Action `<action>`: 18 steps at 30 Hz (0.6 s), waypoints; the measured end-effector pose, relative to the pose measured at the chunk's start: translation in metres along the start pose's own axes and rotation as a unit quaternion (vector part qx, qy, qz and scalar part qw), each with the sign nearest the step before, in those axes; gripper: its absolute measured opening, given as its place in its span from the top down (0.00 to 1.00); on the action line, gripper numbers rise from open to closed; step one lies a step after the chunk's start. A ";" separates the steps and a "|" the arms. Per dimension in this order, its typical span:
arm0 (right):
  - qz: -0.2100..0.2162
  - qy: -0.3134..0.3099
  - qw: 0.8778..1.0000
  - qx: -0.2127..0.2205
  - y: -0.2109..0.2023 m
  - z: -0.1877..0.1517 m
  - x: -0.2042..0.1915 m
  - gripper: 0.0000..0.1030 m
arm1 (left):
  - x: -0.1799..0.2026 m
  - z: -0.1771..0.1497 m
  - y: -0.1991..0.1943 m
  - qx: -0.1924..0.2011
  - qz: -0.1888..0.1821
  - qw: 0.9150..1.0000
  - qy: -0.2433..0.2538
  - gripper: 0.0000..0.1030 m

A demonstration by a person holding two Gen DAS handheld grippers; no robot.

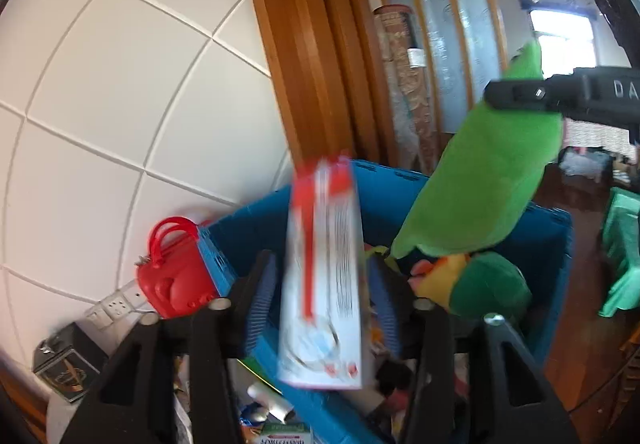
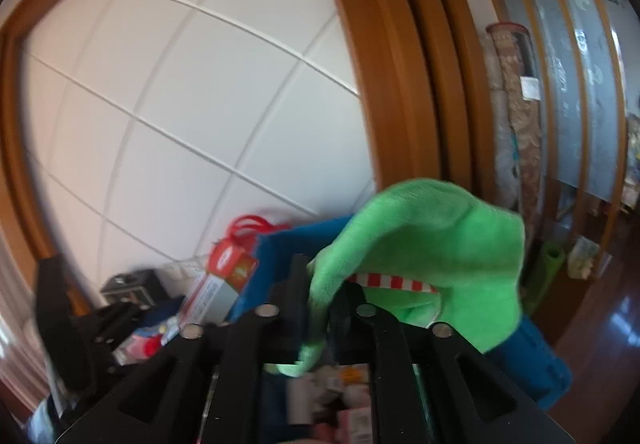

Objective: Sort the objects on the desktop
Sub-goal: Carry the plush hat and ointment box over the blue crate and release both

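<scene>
The left gripper (image 1: 322,308) stands spread, its pads clear of the red-and-white box (image 1: 322,284) hanging between them at lower centre, over the blue crate (image 1: 552,244). The right gripper (image 2: 320,308) is parted slightly, a fold of the green plush toy (image 2: 420,244) lying between its pads at centre right. The risk, as I judge it: the box may tip onto the crate rim and fall outside, and the plush may snag on a pad.

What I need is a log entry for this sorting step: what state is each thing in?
left gripper: open, box between fingers untouched
red-and-white box: upright, loose, over crate
right gripper: shut on plush
green plush toy: hanging, pinched
blue crate: open, partly filled
red toy handbag: closed, beside crate
</scene>
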State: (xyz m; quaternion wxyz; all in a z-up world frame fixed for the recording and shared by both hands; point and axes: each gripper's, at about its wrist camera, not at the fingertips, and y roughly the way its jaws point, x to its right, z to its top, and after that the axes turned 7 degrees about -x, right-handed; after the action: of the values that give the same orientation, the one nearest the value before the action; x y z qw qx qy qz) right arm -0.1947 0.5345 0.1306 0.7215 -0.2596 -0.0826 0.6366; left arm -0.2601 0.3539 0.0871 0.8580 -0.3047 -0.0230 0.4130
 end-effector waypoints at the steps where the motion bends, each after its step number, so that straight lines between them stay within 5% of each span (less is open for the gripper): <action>1: -0.001 0.001 1.000 -0.014 0.008 0.003 0.009 0.49 | 0.007 0.007 0.003 0.001 0.016 1.000 0.002 0.33; 3: -0.014 0.008 1.000 -0.010 0.013 0.007 0.023 0.15 | 0.015 0.014 0.004 0.008 0.036 0.999 0.001 0.27; 18: 0.030 0.017 0.998 0.053 -0.021 -0.018 0.033 0.08 | 0.017 -0.011 0.008 -0.007 0.089 0.995 -0.041 0.27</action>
State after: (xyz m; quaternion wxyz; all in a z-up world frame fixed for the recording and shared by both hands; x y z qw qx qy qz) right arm -0.1623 0.5603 0.1180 0.7162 -0.2341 -0.0290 0.6568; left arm -0.2511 0.3640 0.0703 0.8139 -0.2948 -0.0337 0.4995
